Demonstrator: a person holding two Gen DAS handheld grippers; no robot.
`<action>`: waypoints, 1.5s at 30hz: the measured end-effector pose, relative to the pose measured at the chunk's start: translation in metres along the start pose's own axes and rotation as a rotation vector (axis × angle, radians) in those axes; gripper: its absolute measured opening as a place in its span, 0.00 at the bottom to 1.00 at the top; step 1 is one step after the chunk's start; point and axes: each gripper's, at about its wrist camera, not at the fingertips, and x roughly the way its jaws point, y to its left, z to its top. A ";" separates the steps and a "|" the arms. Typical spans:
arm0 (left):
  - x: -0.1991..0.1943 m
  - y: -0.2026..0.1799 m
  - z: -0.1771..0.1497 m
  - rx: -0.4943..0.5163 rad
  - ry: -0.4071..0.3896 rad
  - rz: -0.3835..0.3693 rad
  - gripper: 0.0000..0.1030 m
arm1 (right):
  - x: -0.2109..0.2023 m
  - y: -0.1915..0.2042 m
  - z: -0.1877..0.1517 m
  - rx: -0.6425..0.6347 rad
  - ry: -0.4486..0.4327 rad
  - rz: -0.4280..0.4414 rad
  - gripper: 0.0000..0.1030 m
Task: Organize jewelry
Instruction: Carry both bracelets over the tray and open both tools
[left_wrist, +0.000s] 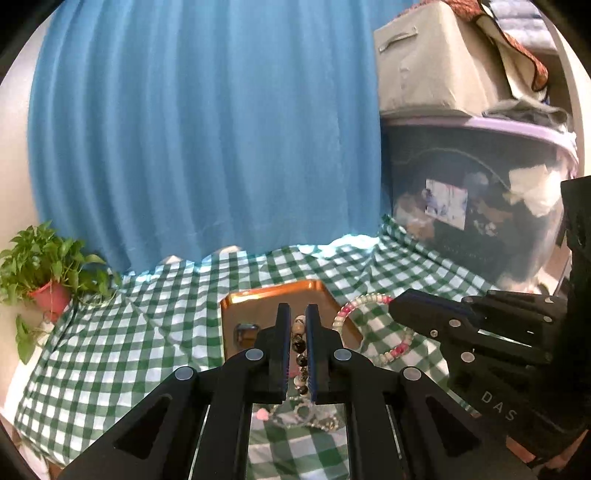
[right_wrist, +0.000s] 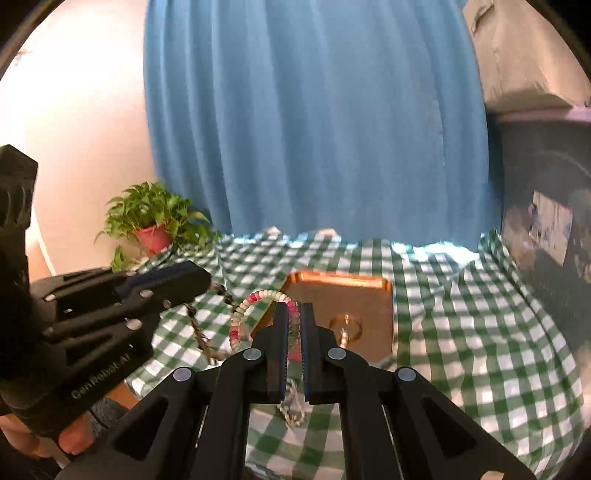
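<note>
My left gripper (left_wrist: 297, 314) is shut on a dark stone-bead bracelet (left_wrist: 299, 345), held above the near edge of the copper tray (left_wrist: 258, 295). My right gripper (right_wrist: 294, 310) is shut on a pink-and-white bead bracelet (right_wrist: 258, 297), which loops up to the left over the tray's left corner (right_wrist: 295, 277). The same pink bracelet (left_wrist: 364, 301) shows in the left wrist view, hanging from the right gripper (left_wrist: 397, 308). A small amber ring (left_wrist: 246, 332) lies in the tray; it also shows in the right wrist view (right_wrist: 347, 325). The left gripper (right_wrist: 207, 277) holds the dark bracelet (right_wrist: 201, 332) at the left.
Green-checked cloth (left_wrist: 129, 332) covers the table. More small jewelry (left_wrist: 303, 413) lies on the cloth below my left fingers. A potted plant (left_wrist: 48, 266) stands at the far left. A blue curtain (left_wrist: 207, 129) hangs behind. Storage boxes (left_wrist: 461, 184) are stacked at the right.
</note>
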 end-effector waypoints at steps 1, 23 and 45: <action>0.002 0.004 0.001 -0.010 -0.002 -0.003 0.08 | 0.000 0.001 0.002 -0.012 -0.005 -0.008 0.05; 0.095 0.098 0.010 -0.367 -0.013 -0.249 0.08 | 0.113 -0.037 0.011 -0.036 0.046 -0.052 0.05; 0.239 0.089 -0.067 -0.385 0.267 -0.301 0.08 | 0.202 -0.107 -0.059 0.126 0.262 -0.052 0.05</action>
